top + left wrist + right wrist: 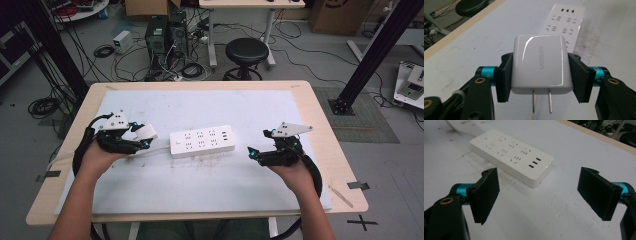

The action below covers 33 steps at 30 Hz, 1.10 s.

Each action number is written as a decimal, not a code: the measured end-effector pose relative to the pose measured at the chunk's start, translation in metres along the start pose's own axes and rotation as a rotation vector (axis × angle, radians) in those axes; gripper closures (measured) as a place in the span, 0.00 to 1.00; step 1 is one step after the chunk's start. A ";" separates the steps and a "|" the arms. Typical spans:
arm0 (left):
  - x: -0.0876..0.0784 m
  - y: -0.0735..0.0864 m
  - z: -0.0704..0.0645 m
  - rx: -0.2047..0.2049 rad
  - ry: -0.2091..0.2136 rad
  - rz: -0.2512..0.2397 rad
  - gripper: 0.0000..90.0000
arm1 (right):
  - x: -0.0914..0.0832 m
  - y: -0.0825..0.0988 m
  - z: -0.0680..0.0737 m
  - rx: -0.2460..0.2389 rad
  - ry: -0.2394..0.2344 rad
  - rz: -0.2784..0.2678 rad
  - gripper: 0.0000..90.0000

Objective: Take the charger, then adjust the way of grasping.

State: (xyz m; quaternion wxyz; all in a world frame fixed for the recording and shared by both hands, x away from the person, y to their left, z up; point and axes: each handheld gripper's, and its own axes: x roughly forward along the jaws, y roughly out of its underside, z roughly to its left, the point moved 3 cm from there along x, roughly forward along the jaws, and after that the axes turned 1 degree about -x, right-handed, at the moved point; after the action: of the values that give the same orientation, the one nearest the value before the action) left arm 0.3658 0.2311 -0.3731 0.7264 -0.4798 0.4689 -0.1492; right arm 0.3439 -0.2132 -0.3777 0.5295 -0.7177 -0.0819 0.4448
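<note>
the white charger (539,65) reads "ugreen" along its face. my left gripper (540,77) pinches it by both sides, prongs toward me, above the mat just left of the power strip (202,141). my right gripper (541,195) hangs spread, nothing between its pads.

My left gripper (142,136) sits clamped, forearm angled in from below; my right gripper (260,145) hangs with jaws wide apart, both pointing toward each other.
</note>
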 end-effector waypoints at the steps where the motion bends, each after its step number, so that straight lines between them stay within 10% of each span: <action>1: 0.000 -0.001 -0.003 0.007 0.009 -0.001 0.47 | 0.000 0.000 0.001 -0.005 -0.002 0.003 0.20; 17: 0.029 -0.015 -0.064 0.176 0.150 -0.030 0.47 | 0.011 -0.012 0.034 -0.003 -0.115 0.022 0.20; 33: 0.054 -0.018 -0.119 0.404 0.084 -0.125 0.47 | 0.040 -0.006 0.071 0.161 -0.336 -0.001 0.20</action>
State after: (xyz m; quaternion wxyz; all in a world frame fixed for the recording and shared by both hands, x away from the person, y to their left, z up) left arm 0.2999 0.1204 -0.3990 0.7771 -0.3458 0.4285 -0.3048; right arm 0.3182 -0.1381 -0.3979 0.5644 -0.5886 -0.1333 0.5633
